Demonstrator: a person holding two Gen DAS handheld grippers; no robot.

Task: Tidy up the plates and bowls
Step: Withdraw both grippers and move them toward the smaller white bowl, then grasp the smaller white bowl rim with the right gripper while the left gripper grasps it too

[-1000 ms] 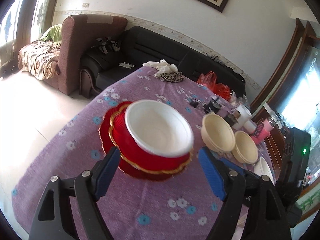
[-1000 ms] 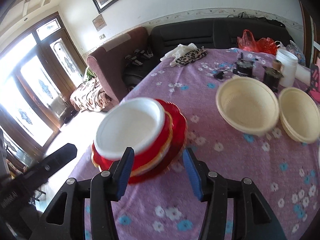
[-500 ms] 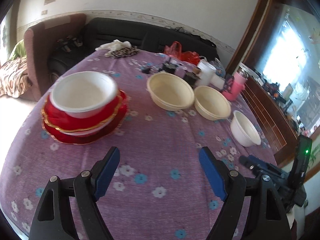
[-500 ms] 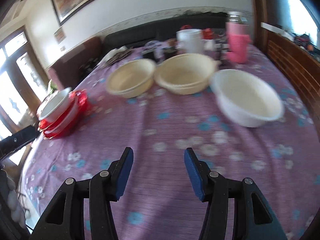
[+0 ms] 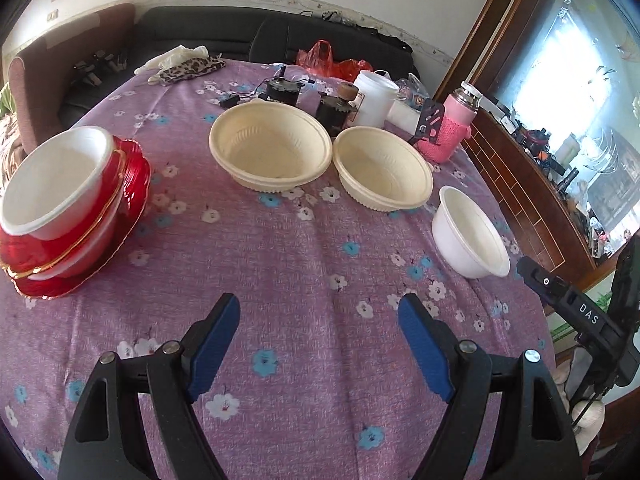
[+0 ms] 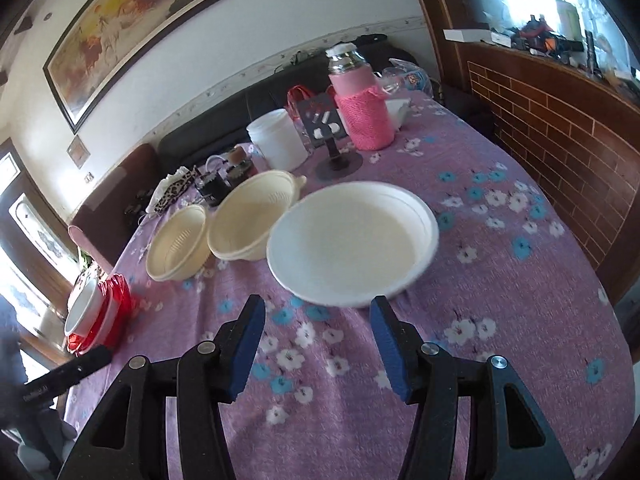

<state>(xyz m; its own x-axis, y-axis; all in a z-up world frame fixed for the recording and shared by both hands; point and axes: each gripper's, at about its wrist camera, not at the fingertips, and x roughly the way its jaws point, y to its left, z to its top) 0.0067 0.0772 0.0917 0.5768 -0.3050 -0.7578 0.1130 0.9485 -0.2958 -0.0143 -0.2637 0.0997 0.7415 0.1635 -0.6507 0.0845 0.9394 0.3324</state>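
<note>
Two grippers over a round table with a purple floral cloth [image 5: 304, 248], both empty. Left gripper [image 5: 319, 340]: blue pads spread wide, nothing between them, hovering above bare cloth near the table's front edge. Right gripper [image 6: 316, 344]: jaws apart at a moderate gap, nothing pinched, its tips just short of the near rim of the white bowl [image 6: 352, 242]; no contact visible.

Left wrist view, dishes in a rough arc across the table. Far left: a stack [image 5: 68, 208] made of a red plate with gold trim at the bottom, a red bowl on it, and a white bowl nested on top; the stack sits close to the table edge. Centre: large cream bowl [image 5: 271, 145], upright and empty. Just to its right, touching or nearly touching, a second cream bowl [image 5: 383, 168], slightly smaller. Further right and nearer the camera, the white bowl stands alone, apart from the cream pair.

Right wrist view: the same white bowl is closest, with the two cream bowls beyond it to the left and the red stack small at far left.

Back of table: white tub [image 5: 374, 98], pink knit-covered bottle [image 6: 362, 114], small dark objects, leopard-print cloth [image 5: 188, 68]. Black sofa [image 5: 224, 36] behind; framed painting [image 6: 128, 28] on the wall.
</note>
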